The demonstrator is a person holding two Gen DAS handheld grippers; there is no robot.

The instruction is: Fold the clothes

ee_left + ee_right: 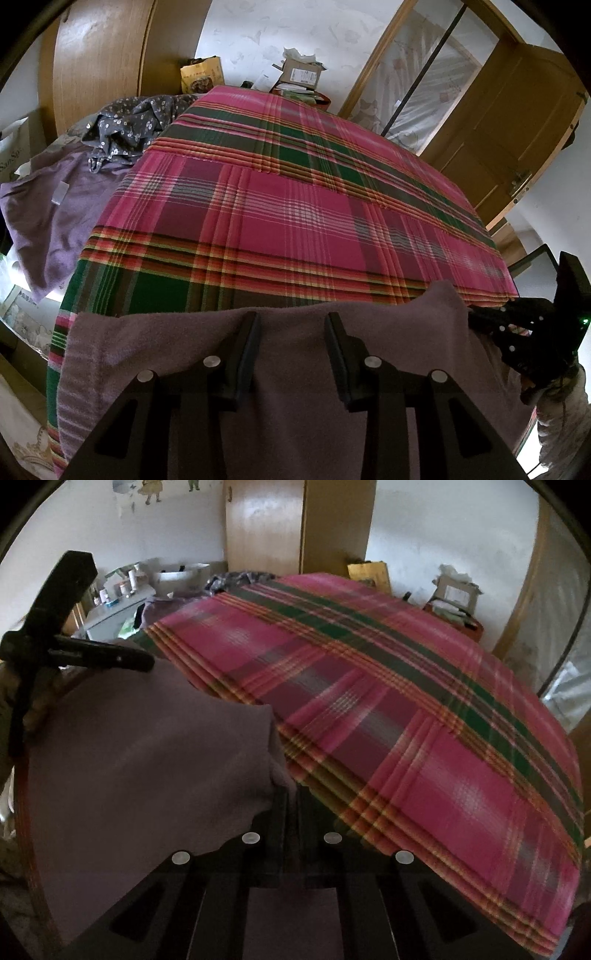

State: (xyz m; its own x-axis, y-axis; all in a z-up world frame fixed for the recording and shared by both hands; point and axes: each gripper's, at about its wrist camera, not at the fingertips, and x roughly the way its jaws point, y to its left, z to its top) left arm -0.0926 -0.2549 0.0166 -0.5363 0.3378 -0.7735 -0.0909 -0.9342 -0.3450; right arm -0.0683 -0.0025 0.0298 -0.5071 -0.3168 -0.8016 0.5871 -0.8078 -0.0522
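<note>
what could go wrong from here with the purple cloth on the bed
1. The right gripper is shut on just the corner of the purple garment; a thin pinch like that may slip when lifted.
2. The left gripper is open over the cloth, gripping nothing, so a lift now would likely raise one side and skew the fold.
3. The pinch may have caught the plaid bedspread underneath and drag it along.

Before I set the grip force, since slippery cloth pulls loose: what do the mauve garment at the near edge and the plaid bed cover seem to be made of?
The mauve garment looks like a soft knit or fleece, matte: fuzzy nap, ribbed lines at its left edge. The plaid bed cover looks like flat woven cotton, matte: crisp dyed stripes, visible weave, no sheen. Fibre itself cannot be told. Neither looks slippery.
</note>
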